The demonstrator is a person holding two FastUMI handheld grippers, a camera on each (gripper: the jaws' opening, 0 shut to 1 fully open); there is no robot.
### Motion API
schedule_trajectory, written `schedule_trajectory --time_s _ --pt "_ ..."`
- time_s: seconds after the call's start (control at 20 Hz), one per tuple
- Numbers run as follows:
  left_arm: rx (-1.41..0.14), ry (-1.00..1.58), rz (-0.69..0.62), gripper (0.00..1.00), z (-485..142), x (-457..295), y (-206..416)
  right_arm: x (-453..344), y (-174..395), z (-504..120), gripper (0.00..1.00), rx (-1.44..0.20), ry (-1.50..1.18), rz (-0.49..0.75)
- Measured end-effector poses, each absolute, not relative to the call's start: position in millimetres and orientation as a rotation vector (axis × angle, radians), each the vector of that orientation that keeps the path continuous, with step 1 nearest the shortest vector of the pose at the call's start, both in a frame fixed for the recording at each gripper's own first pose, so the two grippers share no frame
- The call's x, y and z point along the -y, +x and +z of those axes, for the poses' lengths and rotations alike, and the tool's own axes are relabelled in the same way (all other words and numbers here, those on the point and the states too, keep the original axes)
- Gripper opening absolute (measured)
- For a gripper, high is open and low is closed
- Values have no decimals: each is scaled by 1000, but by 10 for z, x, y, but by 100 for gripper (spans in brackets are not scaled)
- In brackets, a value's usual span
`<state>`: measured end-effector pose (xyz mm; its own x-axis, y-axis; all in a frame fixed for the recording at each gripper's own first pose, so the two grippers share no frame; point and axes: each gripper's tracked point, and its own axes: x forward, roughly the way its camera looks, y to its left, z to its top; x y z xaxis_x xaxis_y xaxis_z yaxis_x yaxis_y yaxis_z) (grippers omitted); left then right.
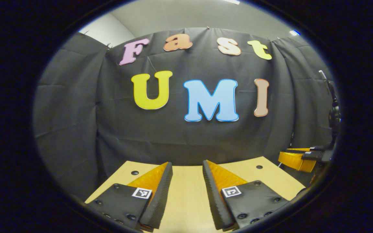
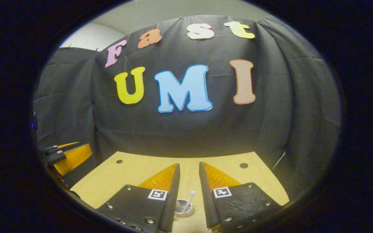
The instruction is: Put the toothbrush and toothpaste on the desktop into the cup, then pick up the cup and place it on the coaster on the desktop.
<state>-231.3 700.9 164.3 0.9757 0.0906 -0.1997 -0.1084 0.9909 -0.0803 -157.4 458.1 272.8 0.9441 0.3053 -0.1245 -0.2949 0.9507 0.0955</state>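
In the right gripper view a small pale cup (image 2: 183, 208) stands on the wooden desktop (image 2: 134, 171), low down between my own fingers. A white toothbrush (image 2: 189, 198) leans in it, head up. Whatever else is in the cup is too small to make out. My right gripper (image 2: 188, 163) is held above the desk with a narrow gap between its fingers, which do not press on the cup. My left gripper (image 1: 187, 162) stands open over bare desktop (image 1: 186, 194), nothing between its fingers. Each gripper also appears at the side of the other's view: the right gripper (image 1: 298, 160), the left gripper (image 2: 71, 155).
The black cloth wall (image 1: 186, 136) hangs right behind the desk's far edge. Small round holes (image 2: 243, 165) mark the desk's far corners. A dark stand (image 1: 333, 116) rises at the right edge of the left gripper view.
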Motion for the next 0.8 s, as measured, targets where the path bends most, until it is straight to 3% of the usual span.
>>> schedule_trajectory --time_s 0.25,0.3,0.35,0.4,0.5,0.55,0.65,0.7,0.8 --pt "-108 -105 112 78 1808 -7171 -2422 -4519 -1673 2833 38 -81 102 283" --pt "-101 -108 114 75 1807 -7161 -2442 -4510 -1666 2832 38 -77 108 283" --pt "-95 -108 119 75 1831 -7163 -2454 -4531 -1675 2850 43 -76 114 286" --pt "-92 -109 115 80 1859 -7157 -2449 -4511 -1693 2868 63 -73 113 282" --pt "-91 -106 109 90 1858 -7124 -2438 -4493 -1703 2880 60 -60 109 272" --pt "-88 -106 104 90 1873 -7110 -2439 -4487 -1713 2891 60 -54 109 269" --pt "-85 -103 102 90 1885 -7105 -2445 -4482 -1723 2919 66 -41 107 267" --pt "-84 -102 103 90 1889 -7109 -2446 -4481 -1722 2919 77 -41 106 265" --pt "-83 -98 101 90 1891 -7113 -2443 -4487 -1731 2927 77 -40 104 264"
